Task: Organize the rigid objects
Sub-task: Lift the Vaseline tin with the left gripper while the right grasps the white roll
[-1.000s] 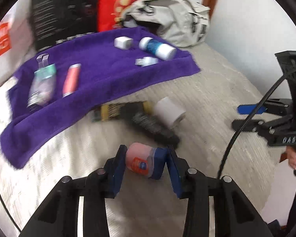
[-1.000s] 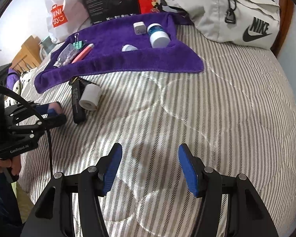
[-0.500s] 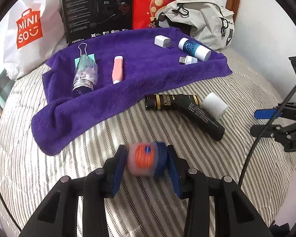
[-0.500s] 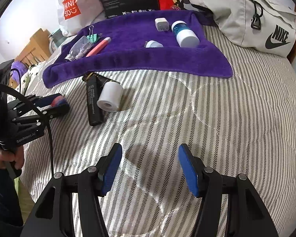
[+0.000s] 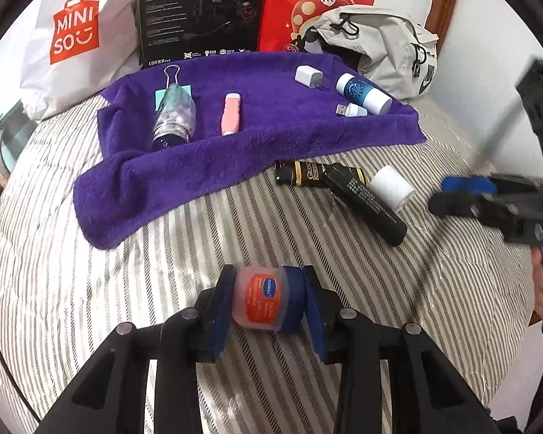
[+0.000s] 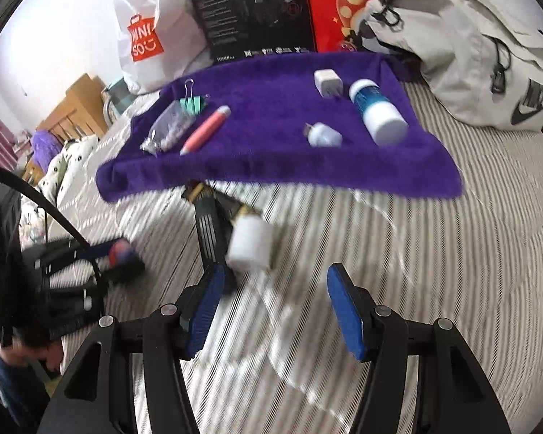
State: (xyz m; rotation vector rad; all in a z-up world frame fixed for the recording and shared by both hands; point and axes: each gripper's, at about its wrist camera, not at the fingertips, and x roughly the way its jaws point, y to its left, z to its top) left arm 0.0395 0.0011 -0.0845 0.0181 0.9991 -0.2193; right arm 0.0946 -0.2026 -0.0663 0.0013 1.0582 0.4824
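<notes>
We find the bed (image 5: 90, 325), with its striped quilt, carrying a purple towel (image 5: 271, 133) spread toward its far edge, and the sorted items lie on that towel: a clear pouch with a binder clip (image 5: 173, 115), a pink tube (image 5: 231, 114), a white charger (image 5: 307, 76), a blue and white bottle (image 5: 362, 90) and a small white USB piece (image 5: 351, 110). Just off the towel's near edge, on bare quilt, rest a gold-labelled black tube (image 5: 300, 175), a longer black tube (image 5: 365, 202) lying across it, and a white cylinder (image 5: 392, 188) touching them. The left gripper (image 5: 268, 307) is closed on a small jar with a blue lid (image 5: 268, 300), held sideways above the quilt nearer the bed's front edge, well short of the towel. The right gripper (image 6: 271, 303) stands wide open and empty, close to the white cylinder (image 6: 251, 242). Our concerns: the jar is round and pinched across its ends, so a tilt could let it slip and roll on the soft quilt toward the bed's edge. Set down on the towel's folded near edge, it may roll back off. The right gripper, closing on the cylinder, could nudge the two tubes it touches. Both grippers are near each other and could collide.
</notes>
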